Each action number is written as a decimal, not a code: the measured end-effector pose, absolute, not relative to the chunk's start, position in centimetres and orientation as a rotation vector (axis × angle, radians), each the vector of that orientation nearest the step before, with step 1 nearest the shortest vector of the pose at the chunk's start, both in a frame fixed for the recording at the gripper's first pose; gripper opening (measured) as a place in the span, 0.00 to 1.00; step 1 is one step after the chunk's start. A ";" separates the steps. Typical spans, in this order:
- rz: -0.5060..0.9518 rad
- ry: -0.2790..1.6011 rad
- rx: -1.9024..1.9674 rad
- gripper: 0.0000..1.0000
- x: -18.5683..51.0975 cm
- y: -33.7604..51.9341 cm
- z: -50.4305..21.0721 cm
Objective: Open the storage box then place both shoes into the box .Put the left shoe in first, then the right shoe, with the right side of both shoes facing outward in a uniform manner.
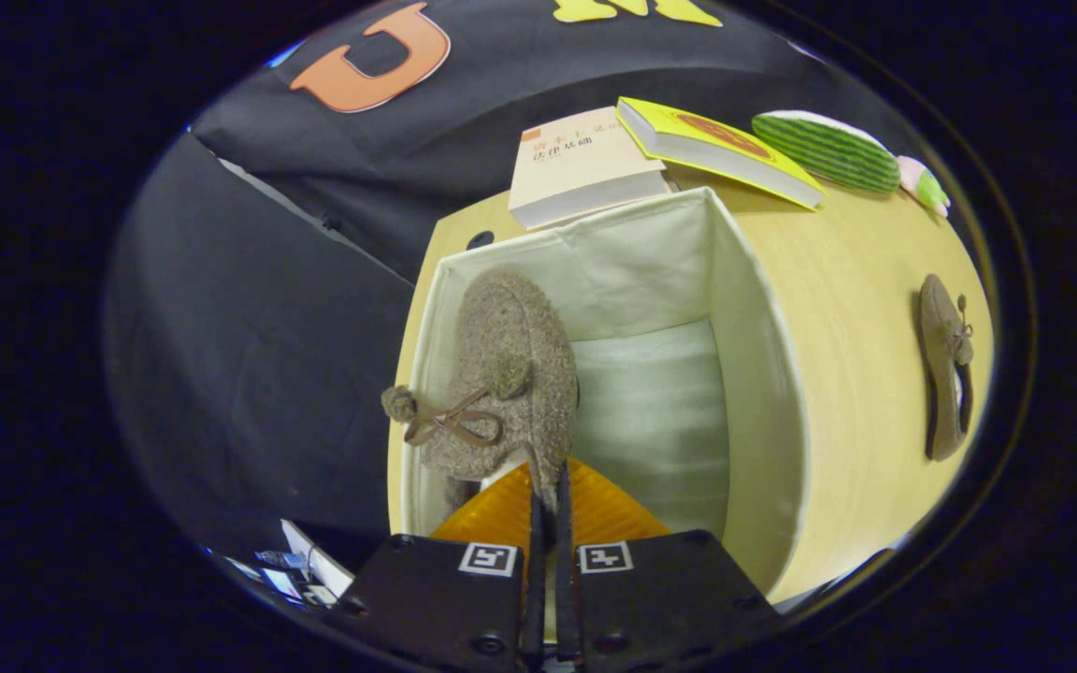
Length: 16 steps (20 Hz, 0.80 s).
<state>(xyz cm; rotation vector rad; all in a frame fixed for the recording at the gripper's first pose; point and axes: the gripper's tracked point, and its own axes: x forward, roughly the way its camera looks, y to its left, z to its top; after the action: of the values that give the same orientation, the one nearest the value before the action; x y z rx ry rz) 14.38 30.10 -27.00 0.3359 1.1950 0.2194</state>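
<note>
Fuzzy shoe (501,374) in tongs (548,509), inside box (753,374)

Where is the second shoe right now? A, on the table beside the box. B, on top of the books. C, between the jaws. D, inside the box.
A: the second shoe lies on the table outside the box, while the gripper is shut on the first shoe inside the box.
</note>
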 end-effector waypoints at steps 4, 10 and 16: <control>0.323 1.161 0.359 0.46 14.7 30.4 -25.0; 0.334 1.052 0.211 1.00 14.7 27.7 -21.1; 0.331 1.020 0.165 1.00 13.2 23.5 -18.2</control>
<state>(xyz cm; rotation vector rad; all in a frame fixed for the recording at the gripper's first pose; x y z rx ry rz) 13.18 23.54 -18.20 0.1648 1.0200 0.3307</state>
